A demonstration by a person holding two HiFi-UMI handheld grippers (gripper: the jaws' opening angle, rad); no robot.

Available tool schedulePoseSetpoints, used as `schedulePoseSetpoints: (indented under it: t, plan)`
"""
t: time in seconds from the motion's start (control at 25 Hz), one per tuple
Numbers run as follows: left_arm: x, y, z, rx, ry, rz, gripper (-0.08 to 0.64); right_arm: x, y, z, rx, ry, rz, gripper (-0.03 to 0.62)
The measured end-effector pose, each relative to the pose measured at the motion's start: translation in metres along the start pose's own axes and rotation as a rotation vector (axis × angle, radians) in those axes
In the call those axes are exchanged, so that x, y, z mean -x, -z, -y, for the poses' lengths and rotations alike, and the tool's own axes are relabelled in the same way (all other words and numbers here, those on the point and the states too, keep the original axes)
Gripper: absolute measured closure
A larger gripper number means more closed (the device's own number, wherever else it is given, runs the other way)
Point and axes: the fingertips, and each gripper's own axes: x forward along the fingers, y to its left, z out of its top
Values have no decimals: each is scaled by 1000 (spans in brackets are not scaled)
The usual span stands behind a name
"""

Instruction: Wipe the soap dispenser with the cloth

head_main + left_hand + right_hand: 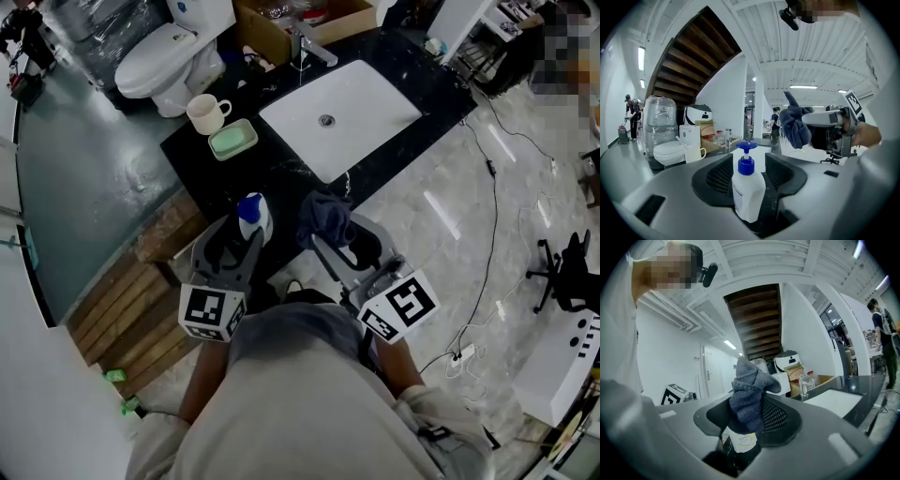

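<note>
A white soap dispenser (254, 218) with a blue pump stands upright between the jaws of my left gripper (249, 234), which is shut on its body, just above the near edge of the black counter (281, 178). In the left gripper view the soap dispenser (748, 190) fills the gap of the left gripper (749, 166). My right gripper (339, 236) is shut on a bunched dark blue-grey cloth (324, 217), close to the right of the bottle and apart from it. The cloth (749, 397) sticks up out of the right gripper (751, 420), with a small label below it. The cloth (796, 125) also shows in the left gripper view.
On the counter are a white sink basin (342, 108) with a faucet (310, 47), a cream mug (206, 113) and a green soap dish (232, 141). A toilet (169, 58) and a cardboard box (272, 33) stand behind. Wooden slats (131, 309) lie left; cables (487, 281) trail right.
</note>
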Motion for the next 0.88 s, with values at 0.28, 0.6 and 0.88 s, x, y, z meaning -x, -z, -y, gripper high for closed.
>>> schedulePoseSetpoints:
  t: [0.28,0.6,0.88]
  plan:
    - [-27,5,2,-17,43,-19,348,8,2,15,-34,26,-14,436]
    - [-45,-5,0,-53,95,-11,348,-8,2,25,-41,40,-14,436]
    - [-48,-9,-9,-57,110,2,356,-23,6,33,-65,45,-13,436]
